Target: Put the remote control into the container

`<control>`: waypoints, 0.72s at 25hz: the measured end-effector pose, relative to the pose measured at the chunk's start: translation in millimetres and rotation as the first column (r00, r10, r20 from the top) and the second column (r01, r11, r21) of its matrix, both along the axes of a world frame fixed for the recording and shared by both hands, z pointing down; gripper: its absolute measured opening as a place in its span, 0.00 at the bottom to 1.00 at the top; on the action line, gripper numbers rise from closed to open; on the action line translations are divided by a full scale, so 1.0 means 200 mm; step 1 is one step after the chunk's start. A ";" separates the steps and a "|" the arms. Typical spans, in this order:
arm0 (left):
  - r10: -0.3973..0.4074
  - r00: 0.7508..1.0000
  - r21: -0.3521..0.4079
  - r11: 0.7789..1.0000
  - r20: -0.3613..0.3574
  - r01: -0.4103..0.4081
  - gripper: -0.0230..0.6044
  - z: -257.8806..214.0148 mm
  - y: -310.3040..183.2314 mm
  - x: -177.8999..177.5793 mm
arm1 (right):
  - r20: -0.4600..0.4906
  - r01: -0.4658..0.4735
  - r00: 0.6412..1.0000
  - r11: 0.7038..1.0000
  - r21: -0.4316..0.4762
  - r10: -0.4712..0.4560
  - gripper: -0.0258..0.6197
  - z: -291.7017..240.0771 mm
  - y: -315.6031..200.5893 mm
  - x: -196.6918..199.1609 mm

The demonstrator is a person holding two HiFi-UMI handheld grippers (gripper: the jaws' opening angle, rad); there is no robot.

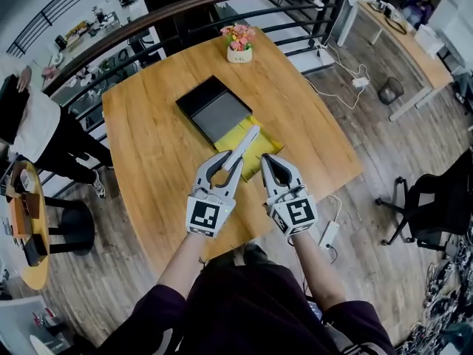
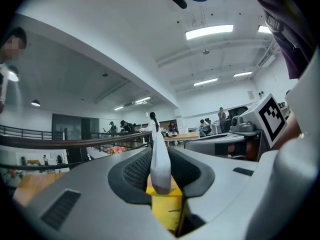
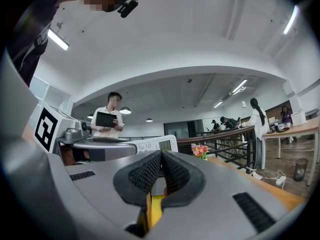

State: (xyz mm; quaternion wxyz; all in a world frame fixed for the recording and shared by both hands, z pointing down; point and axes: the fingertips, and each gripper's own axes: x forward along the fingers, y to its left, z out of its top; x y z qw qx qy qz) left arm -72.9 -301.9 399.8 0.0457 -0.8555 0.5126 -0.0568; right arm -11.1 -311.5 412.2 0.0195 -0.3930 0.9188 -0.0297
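A wooden table [image 1: 148,150] stands by a dark railing [image 1: 185,8] on plank flooring [image 1: 369,228], strip lights [image 2: 209,32] overhead.

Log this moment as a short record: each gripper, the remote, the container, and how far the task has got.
left gripper: shut on the remote control, pointing level
right gripper: shut, nothing between its jaws
remote control: white, held over the yellow sheet, tip toward the container
container: dark, open, on the wooden table, nothing in it
flower pot: at the table's far edge
task: remote not yet in the container
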 end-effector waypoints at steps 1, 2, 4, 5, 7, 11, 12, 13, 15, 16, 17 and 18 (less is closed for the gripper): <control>0.004 1.000 0.002 1.000 -0.002 -0.004 0.21 0.01 -0.02 0.00 | -0.004 -0.004 1.000 1.000 0.000 0.004 0.07 0.00 -0.02 -0.01; 0.007 1.000 -0.005 1.000 -0.002 -0.007 0.21 0.02 -0.03 -0.01 | -0.006 -0.009 1.000 1.000 -0.002 0.009 0.07 0.01 -0.04 -0.02; 0.014 1.000 -0.019 1.000 -0.013 -0.015 0.21 0.05 -0.06 -0.02 | -0.010 -0.020 1.000 1.000 -0.004 0.020 0.07 0.02 -0.08 -0.04; 0.019 1.000 -0.023 1.000 -0.021 -0.020 0.21 0.06 -0.07 -0.03 | -0.013 -0.027 1.000 1.000 -0.006 0.027 0.07 0.03 -0.09 -0.05; 0.026 0.999 -0.055 0.998 -0.025 -0.027 0.21 0.11 -0.11 -0.05 | -0.016 -0.039 0.999 0.999 -0.016 0.039 0.07 0.06 -0.13 -0.08; 0.044 0.998 -0.107 0.993 -0.047 -0.049 0.21 0.21 -0.20 -0.08 | -0.021 -0.056 0.998 0.997 -0.049 0.055 0.07 0.16 -0.20 -0.13; 0.052 0.997 -0.120 0.991 -0.054 -0.058 0.21 0.24 -0.22 -0.08 | -0.022 -0.061 0.998 0.996 -0.061 0.059 0.07 0.19 -0.22 -0.14; 0.062 0.996 -0.131 0.989 -0.058 -0.069 0.21 0.28 -0.25 -0.07 | -0.023 -0.066 0.998 0.995 -0.075 0.064 0.07 0.22 -0.24 -0.14; 0.082 0.995 -0.154 0.984 -0.060 -0.090 0.21 0.37 -0.30 -0.06 | -0.028 -0.073 0.997 0.992 -0.101 0.071 0.07 0.31 -0.28 -0.14; 0.089 0.994 -0.164 0.981 -0.063 -0.098 0.21 0.41 -0.32 -0.05 | -0.033 -0.075 0.997 0.991 -0.112 0.071 0.07 0.36 -0.30 -0.14; 0.093 0.993 -0.174 0.979 -0.067 -0.104 0.21 0.46 -0.35 -0.05 | -0.039 -0.075 0.997 0.990 -0.122 0.070 0.07 0.41 -0.32 -0.15; 0.095 0.993 -0.179 0.978 -0.075 -0.107 0.21 0.51 -0.37 -0.05 | -0.043 -0.075 0.997 0.988 -0.132 0.070 0.07 0.46 -0.34 -0.15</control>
